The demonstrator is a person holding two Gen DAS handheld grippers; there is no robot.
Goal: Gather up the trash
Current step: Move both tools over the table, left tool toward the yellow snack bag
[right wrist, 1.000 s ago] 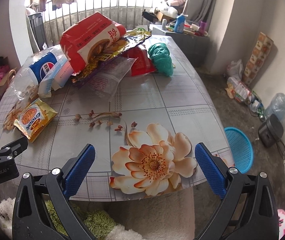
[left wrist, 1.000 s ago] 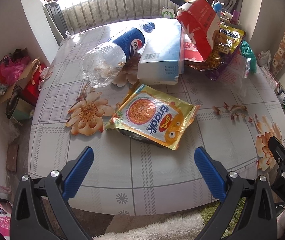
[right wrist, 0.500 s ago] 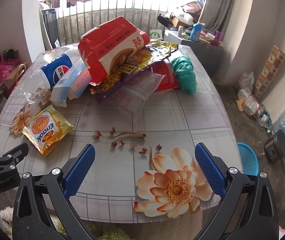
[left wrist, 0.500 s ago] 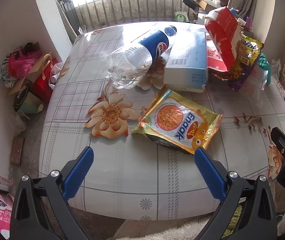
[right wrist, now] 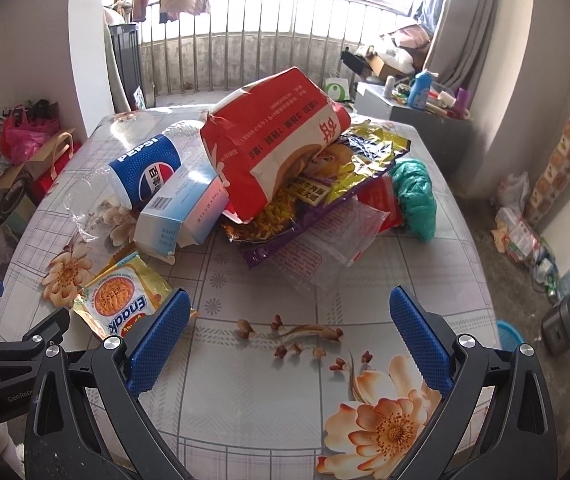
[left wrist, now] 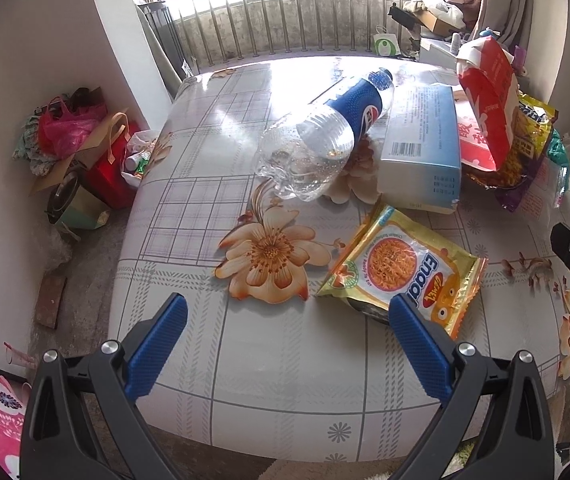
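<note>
Trash lies on a flower-patterned table point(left wrist: 277, 360). A gold Enaak snack packet point(left wrist: 401, 268) lies nearest, also in the right wrist view point(right wrist: 119, 304). Behind it lie an empty Pepsi bottle point(left wrist: 325, 136), a light blue box point(left wrist: 421, 148) and a red and white bag point(right wrist: 273, 140) on a pile of wrappers point(right wrist: 325, 200) with a green plastic bag point(right wrist: 415, 196). My left gripper point(left wrist: 287, 344) is open and empty over the near table edge, left of the packet. My right gripper point(right wrist: 287, 332) is open and empty in front of the pile.
A blue basket point(right wrist: 509, 334) stands on the floor right of the table, beside a dark appliance point(right wrist: 565, 320). Bags and boxes point(left wrist: 77, 148) crowd the floor at the left. A railing point(right wrist: 285, 40) and a cluttered cabinet point(right wrist: 409, 104) are behind the table.
Both grippers have moved to the left and forward toward the table. The pile looks closer in the right wrist view. Both stay open and empty.
</note>
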